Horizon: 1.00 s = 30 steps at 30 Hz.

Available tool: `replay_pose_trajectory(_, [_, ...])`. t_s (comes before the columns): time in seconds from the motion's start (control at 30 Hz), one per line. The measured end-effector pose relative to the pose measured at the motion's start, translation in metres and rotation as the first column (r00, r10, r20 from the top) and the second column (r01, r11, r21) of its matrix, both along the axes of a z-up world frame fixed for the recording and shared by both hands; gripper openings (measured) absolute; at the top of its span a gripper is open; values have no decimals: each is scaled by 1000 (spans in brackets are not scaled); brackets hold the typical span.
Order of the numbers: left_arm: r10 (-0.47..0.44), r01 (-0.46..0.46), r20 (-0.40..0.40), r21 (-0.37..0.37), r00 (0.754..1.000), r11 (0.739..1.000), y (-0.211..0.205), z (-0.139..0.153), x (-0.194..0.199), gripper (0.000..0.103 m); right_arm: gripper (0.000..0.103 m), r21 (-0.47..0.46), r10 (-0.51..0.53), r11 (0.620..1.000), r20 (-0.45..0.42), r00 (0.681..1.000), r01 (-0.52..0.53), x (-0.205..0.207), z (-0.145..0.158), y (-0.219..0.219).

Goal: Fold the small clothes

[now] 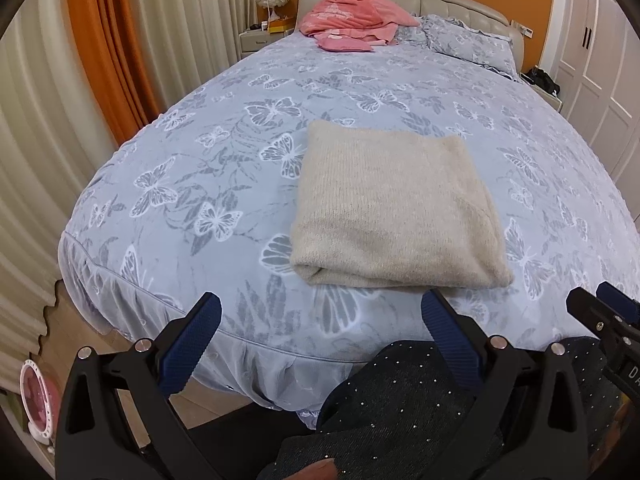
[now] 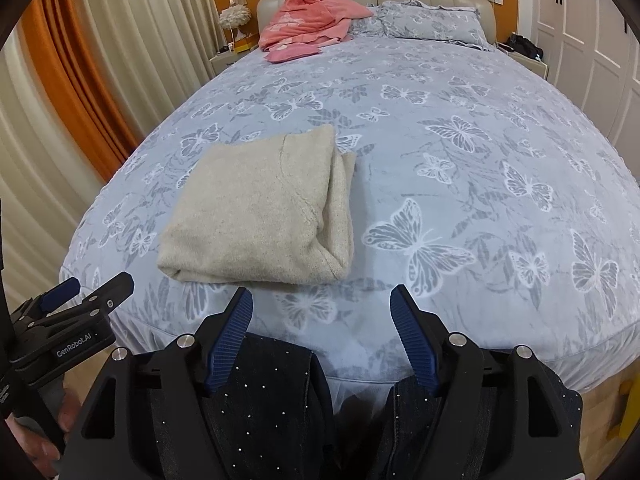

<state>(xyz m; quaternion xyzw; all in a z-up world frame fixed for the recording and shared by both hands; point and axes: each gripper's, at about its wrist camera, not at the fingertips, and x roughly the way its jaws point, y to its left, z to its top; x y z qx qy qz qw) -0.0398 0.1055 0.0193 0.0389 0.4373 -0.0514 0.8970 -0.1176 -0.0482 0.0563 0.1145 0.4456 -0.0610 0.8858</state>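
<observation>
Right wrist view: with both tools, left tool (image 1: 320, 312) and right tool (image 2: 322, 306), open and empty, leave folded beige sweater (image 2: 260, 208) undisturbed on bed (image 2: 460, 152).

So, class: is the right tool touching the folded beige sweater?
Apart. The right wrist view shows the right tool open, with bedspread visible between its fingertips and the folded beige sweater.

beige sweater (image 1: 394, 204) | blue-grey butterfly-print bedspread (image 1: 224, 152) | pink clothes (image 1: 352, 16)

Both tongs hanging wide open, nothing in them

Left tongs (image 1: 320, 308) and right tongs (image 2: 322, 304) tilt downward side by side, blue pads (image 2: 234, 332) spread apart, above the person's dark studded trouser legs (image 2: 256, 396).
</observation>
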Motion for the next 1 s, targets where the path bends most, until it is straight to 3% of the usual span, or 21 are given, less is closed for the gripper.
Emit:
replay_pose_trajectory(0.43, [-53, 51, 50, 33, 997, 998, -5, -6, -16, 98, 72, -37, -62, 997, 16, 998, 62, -16, 0, 9])
replay_pose_trajectory(1.0, [-79, 75, 82, 50, 994, 996, -17, -12, -34, 98, 74, -70, -61, 996, 6, 998, 61, -25, -7, 28])
